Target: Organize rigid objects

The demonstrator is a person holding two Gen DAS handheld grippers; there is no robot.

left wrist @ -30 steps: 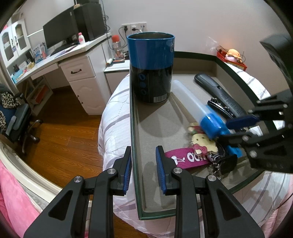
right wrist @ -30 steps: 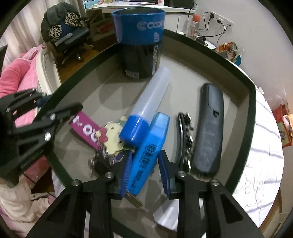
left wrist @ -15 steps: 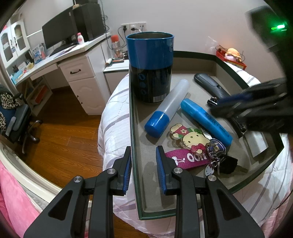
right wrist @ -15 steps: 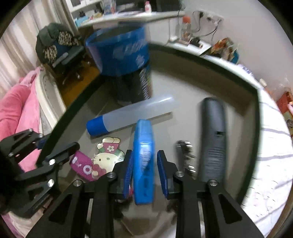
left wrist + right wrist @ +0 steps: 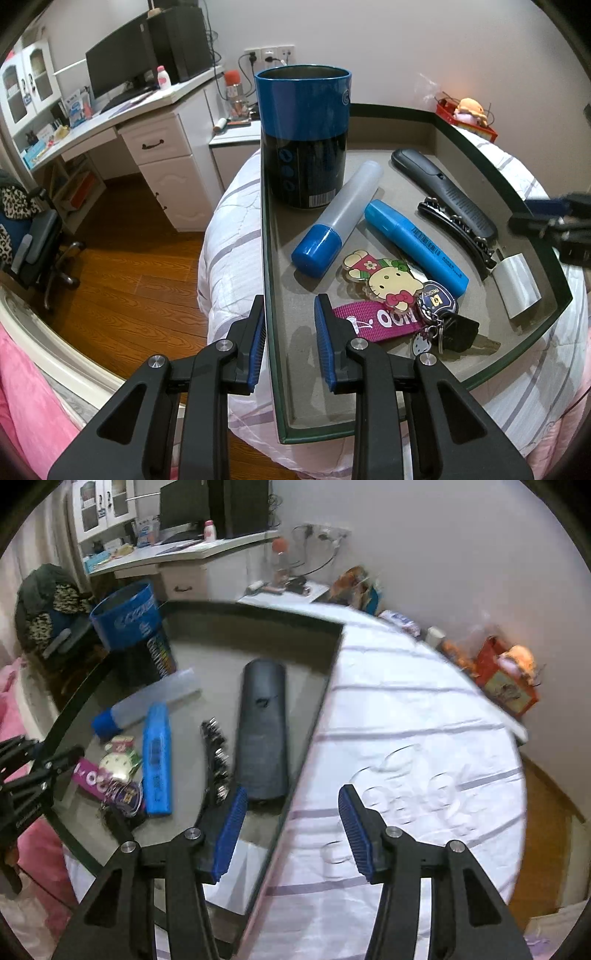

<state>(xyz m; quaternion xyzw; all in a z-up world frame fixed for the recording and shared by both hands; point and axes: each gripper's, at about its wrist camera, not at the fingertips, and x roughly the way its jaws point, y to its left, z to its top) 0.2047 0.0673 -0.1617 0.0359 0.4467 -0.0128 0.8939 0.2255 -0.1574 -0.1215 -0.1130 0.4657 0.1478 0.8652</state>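
Note:
A shallow dark-rimmed tray (image 5: pixel 498 173) on the bed holds a tall blue and black tin (image 5: pixel 303 140), a clear tube with a blue cap (image 5: pixel 340 210), a blue highlighter (image 5: pixel 413 247), a black remote (image 5: pixel 443 188), a black hair clip (image 5: pixel 458 229) and a Hello Kitty keychain (image 5: pixel 391 280) on a pink strap. My left gripper (image 5: pixel 290 332) stands narrowly open astride the tray's left wall. My right gripper (image 5: pixel 291 808) hangs over the tray's right rim (image 5: pixel 314 716). Its jaws are opening and hold nothing. The highlighter (image 5: pixel 158 753) lies loose to its left.
A white striped bedsheet (image 5: pixel 406 738) spreads right of the tray. A silver-white card (image 5: pixel 517 280) lies in the tray's near right corner. A white desk (image 5: pixel 147 110) with a monitor, an office chair (image 5: pixel 33 236) and wooden floor lie to the left. A red basket (image 5: pixel 506 679) sits by the wall.
The right gripper let go of the blue highlighter, which now lies on the tray beside the tube. It then swung right over the tray's right rim and opened wider. The left gripper kept still.

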